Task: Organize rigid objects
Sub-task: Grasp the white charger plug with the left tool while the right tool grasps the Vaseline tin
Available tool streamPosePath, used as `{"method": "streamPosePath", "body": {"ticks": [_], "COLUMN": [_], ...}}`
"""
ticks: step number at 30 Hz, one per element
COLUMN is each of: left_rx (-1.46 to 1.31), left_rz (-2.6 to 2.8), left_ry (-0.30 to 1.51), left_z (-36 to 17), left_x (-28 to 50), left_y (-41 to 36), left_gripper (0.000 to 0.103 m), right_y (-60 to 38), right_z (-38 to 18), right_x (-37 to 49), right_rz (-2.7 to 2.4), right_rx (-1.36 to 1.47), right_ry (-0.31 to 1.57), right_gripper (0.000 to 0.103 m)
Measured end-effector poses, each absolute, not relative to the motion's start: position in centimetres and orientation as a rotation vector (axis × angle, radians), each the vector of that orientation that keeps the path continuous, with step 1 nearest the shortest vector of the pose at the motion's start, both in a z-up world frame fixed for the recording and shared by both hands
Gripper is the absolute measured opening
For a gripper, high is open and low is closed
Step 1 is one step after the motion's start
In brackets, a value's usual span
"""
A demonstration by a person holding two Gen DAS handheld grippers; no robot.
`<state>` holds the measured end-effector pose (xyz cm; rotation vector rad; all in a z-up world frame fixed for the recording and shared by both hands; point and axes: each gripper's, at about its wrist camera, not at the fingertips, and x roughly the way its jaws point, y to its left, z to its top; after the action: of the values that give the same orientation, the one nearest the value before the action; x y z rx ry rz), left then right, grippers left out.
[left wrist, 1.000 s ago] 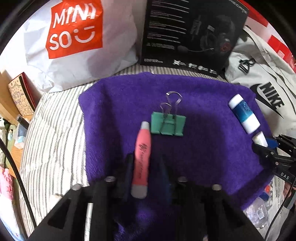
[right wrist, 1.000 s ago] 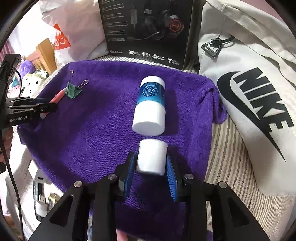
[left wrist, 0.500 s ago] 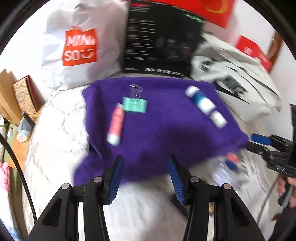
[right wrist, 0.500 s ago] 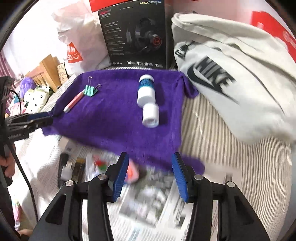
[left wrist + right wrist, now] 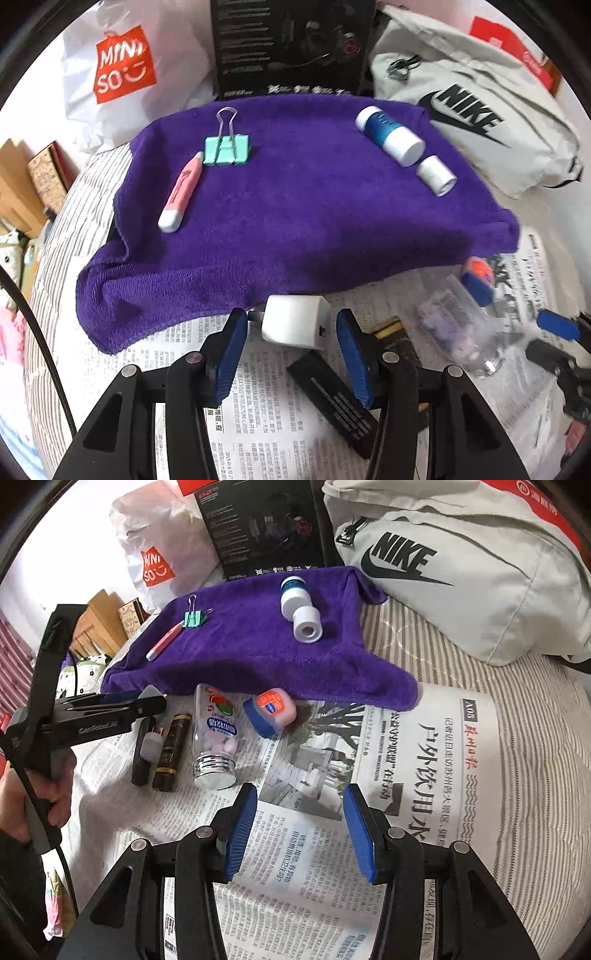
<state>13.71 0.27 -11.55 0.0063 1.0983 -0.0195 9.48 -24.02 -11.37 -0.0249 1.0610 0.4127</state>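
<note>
Since a second ago we have let go of both items and drawn back off the purple towel: the pink highlighter now lies beside the green binder clip, and the small white cap rests just in front of the blue-and-white bottle. Our left gripper is spread wide over the newspaper, with a white charger block between its blue pads but untouched. Our right gripper is likewise released, empty above the newsprint. Ahead of it lie a clear pill bottle on its side, a blue-capped orange jar at the towel's edge, and two black sticks under the left gripper's fingers. Behind the towel stand a black headset box, a white shopping bag and a grey bag.
</note>
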Motion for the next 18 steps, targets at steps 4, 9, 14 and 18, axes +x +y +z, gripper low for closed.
{"method": "streamPosePath", "body": {"ticks": [4,9,14,18], "left_rx": [0.001,-0.009,-0.009,0.021], "left_rz": [-0.049,-0.065,-0.079,-0.076], "left_ry": [1.098,1.098,1.098,1.097], "left_z": [-12.3,-12.3,-12.4,-12.5], "left_x": [13.6,13.2,12.9,13.3], "left_y": [0.5,1.1,1.7,1.2], "left_gripper": [0.042,0.042,0.042,0.042], "right_y": [-23.3,-22.5,-21.6,-20.9], "right_z": [-11.6,-11.7,-12.0,-12.2], "right_x": [10.0,10.9,11.8,12.8], "right_rz": [0.420,0.439,0.452,0.472], "right_rx": [-0.048,-0.057,-0.079,-0.099], "right_ry": [1.064,1.065,1.073,1.073], "right_gripper": [0.049,0.049,0.049,0.049]}}
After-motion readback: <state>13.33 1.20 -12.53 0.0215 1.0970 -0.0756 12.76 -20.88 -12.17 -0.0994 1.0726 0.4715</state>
